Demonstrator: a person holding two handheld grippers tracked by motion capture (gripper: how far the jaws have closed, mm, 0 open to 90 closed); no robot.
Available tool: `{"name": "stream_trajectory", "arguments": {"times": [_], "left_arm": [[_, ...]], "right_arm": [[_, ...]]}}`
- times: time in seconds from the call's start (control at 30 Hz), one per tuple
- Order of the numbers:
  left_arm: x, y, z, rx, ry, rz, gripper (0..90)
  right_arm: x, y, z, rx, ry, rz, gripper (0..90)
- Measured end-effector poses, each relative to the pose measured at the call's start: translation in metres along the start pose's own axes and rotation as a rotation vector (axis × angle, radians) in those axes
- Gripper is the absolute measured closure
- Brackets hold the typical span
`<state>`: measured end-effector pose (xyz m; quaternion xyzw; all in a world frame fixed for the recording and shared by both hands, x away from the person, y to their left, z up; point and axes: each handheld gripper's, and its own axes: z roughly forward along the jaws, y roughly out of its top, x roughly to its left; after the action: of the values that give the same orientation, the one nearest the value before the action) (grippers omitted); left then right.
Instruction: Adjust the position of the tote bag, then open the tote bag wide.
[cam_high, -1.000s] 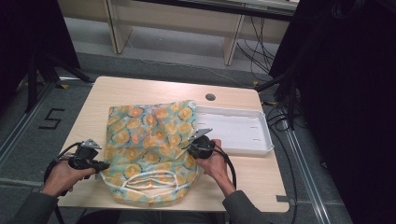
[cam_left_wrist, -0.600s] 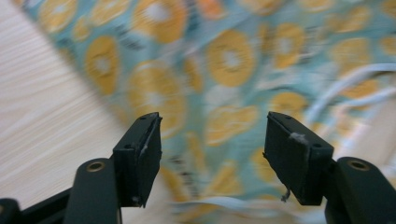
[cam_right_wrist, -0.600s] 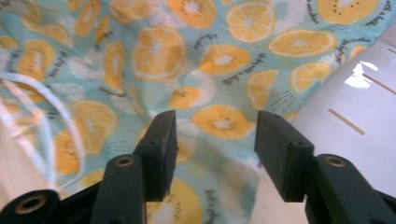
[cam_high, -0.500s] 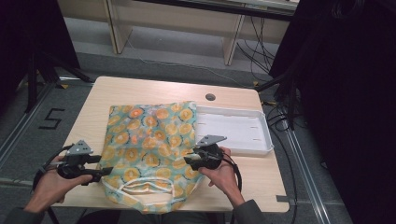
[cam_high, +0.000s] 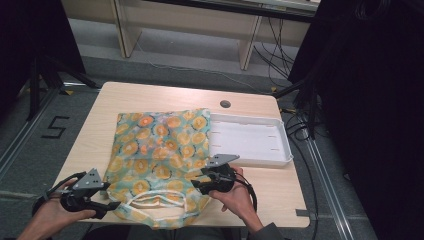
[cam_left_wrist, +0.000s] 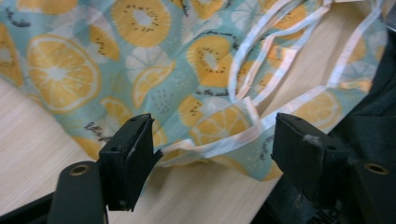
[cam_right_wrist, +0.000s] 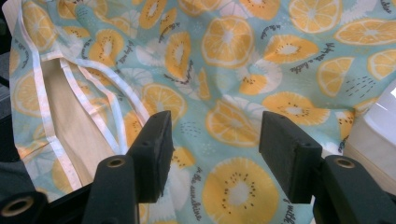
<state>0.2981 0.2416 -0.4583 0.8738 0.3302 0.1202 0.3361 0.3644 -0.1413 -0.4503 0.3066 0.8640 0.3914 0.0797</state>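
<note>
A teal cloth bag (cam_high: 160, 150) printed with orange and kiwi slices lies flat on the wooden table (cam_high: 150, 95), its white-trimmed handles (cam_high: 155, 202) toward the front edge. My left gripper (cam_high: 111, 205) sits at the bag's front left corner, pointing right. In the left gripper view the bag's hem (cam_left_wrist: 224, 140) lies between the spread jaws of the left gripper (cam_left_wrist: 212, 149), unpressed. My right gripper (cam_high: 196, 183) is at the bag's front right side, pointing left. The right gripper (cam_right_wrist: 215, 149) hovers over the bag (cam_right_wrist: 243, 70), nothing pinched. Both pairs of jaws have just been opening.
An empty white tray (cam_high: 280, 155) lies right of the bag, its left rim touching the cloth, and shows as a tray (cam_right_wrist: 378, 126) corner in the right gripper view. A round cable hole (cam_high: 225, 104) sits near the table's far edge. Bare wood lies left of the bag.
Both grippers have let go of the bag and opened. Each hand has drawn back toward the front edge, the left one also outward to the left. The bag lies flatter.
</note>
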Motion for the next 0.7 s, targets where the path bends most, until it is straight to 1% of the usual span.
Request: {"name": "stream_trajectory", "arguments": {"times": [0.03, 0.07, 0.1, 0.13, 0.17, 0.2, 0.23, 0.27, 0.3, 0.33, 0.37, 0.47, 0.5, 0.53, 0.57, 0.6, 0.63, 0.67, 0.7], "left_arm": [[0.001, 0.000, -0.001, -0.009, -0.006, 0.017, 29.8], [0.001, 0.000, -0.001, -0.009, -0.006, 0.017, 29.8], [0.002, -0.001, -0.002, -0.009, 0.002, 0.026, 29.8], [0.005, -0.001, -0.004, -0.006, 0.011, 0.022, 30.6], [0.008, -0.002, -0.004, -0.005, 0.021, 0.027, 31.5], [0.008, -0.002, -0.004, -0.005, 0.021, 0.027, 33.6], [0.011, -0.003, -0.005, 0.005, 0.026, 0.037, 33.6], [0.012, -0.005, -0.006, 0.008, 0.025, 0.032, 34.5], [0.014, -0.006, -0.006, 0.020, 0.037, 0.046, 35.4], [0.014, -0.007, -0.006, 0.016, 0.035, 0.037, 35.4], [0.016, -0.008, -0.007, 0.026, 0.051, 0.053, 36.7], [0.017, -0.010, -0.008, 0.036, 0.052, 0.065, 37.3], [0.017, -0.011, -0.006, 0.037, 0.065, 0.058, 36.3], [0.017, -0.011, -0.006, 0.037, 0.065, 0.058, 34.5], [0.018, -0.011, -0.006, 0.055, 0.078, 0.065, 34.1], [0.018, -0.010, -0.006, 0.059, 0.086, 0.078, 34.1], [0.017, -0.011, -0.005, 0.055, 0.087, 0.067, 33.9], [0.016, -0.010, -0.002, 0.050, 0.096, 0.097, 33.9], [0.016, -0.009, -0.001, 0.044, 0.102, 0.124, 33.8]], "right_arm": [[0.000, 0.001, -0.002, 0.027, 0.004, -0.005, 44.8], [0.000, 0.001, -0.002, 0.027, 0.004, -0.005, 44.8], [0.001, 0.000, -0.003, 0.033, 0.004, 0.009, 44.7], [0.001, 0.000, -0.003, 0.034, 0.003, 0.006, 44.7], [0.001, -0.001, 0.001, 0.011, -0.005, 0.006, 44.7], [0.001, -0.001, 0.001, 0.011, -0.005, 0.006, 44.7], [0.000, 0.000, -0.001, 0.039, 0.006, -0.004, 44.7], [0.000, -0.001, 0.002, 0.016, 0.008, -0.009, 44.7], [0.000, -0.001, 0.002, 0.020, 0.009, -0.008, 44.7], [0.000, -0.001, 0.002, 0.020, 0.009, -0.008, 44.7], [0.000, -0.001, 0.002, 0.020, 0.010, -0.010, 44.6], [0.000, -0.002, 0.002, 0.025, 0.006, -0.001, 44.5], [0.000, -0.002, 0.001, 0.033, 0.003, 0.002, 44.2], [0.000, -0.002, 0.001, 0.033, 0.003, 0.002, 44.2], [-0.001, -0.001, -0.001, 0.046, 0.007, -0.005, 44.1], [-0.001, -0.001, -0.001, 0.046, 0.007, -0.005, 44.1], [-0.001, -0.001, 0.000, 0.017, 0.023, 0.005, 44.4], [0.001, -0.001, 0.000, 0.021, 0.036, 0.021, 44.4], [0.002, 0.000, 0.000, 0.022, 0.027, 0.014, 44.2]]}}
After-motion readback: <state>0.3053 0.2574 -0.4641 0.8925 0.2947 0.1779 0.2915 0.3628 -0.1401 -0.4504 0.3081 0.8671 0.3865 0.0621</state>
